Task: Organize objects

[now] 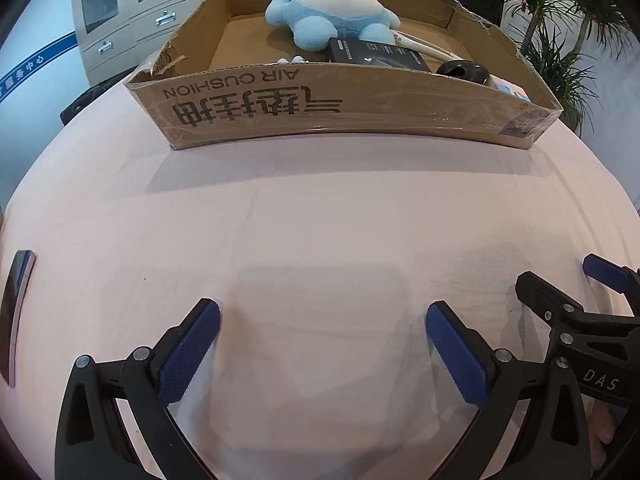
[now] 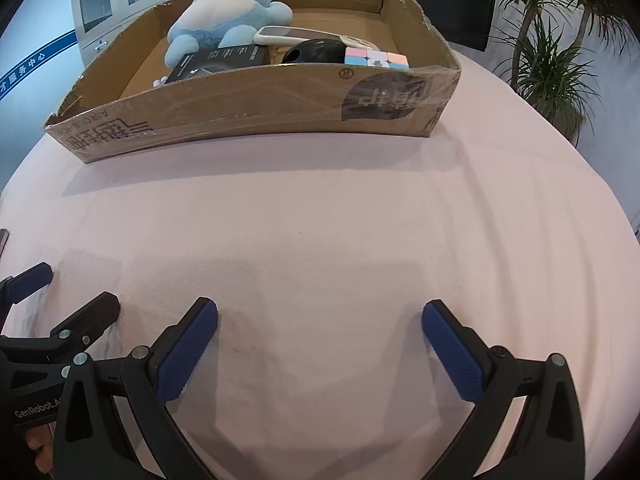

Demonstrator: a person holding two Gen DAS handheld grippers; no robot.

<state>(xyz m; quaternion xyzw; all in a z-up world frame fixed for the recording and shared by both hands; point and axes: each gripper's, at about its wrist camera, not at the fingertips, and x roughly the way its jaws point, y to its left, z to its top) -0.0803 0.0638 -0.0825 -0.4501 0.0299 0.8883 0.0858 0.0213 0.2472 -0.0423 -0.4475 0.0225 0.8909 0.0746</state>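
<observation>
Left wrist view. One shallow brown cardboard box printed "AIR CUSHION" sits at the far side of the pink cloth-covered table. Counted inside it: one light-blue plush toy with a cream belly, lying on its back toward the rear; one flat black carton with white print in front of the plush; one white long-handled item, partly hidden to the right; one black rounded object with a hole by the near wall; a pastel corner of one cube at the right end; a few small white pieces behind the near wall, too small to tell. The left gripper hovers low over bare cloth well short of the box, fingers spread wide, nothing between the blue pads. The right gripper enters at the right edge, also spread and empty. One dark flat device with a silver rim lies at the table's left edge.

Right wrist view. The same single box, turned so that its right end is nearer. One plush, one black carton, one white handled item, one black rounded object, and one pastel puzzle cube in pink, white and blue near the right corner. The right gripper hovers over empty cloth, fingers wide apart, holding nothing. The left gripper shows at the left edge, parted. Green potted plants stand beyond the table to the right.
</observation>
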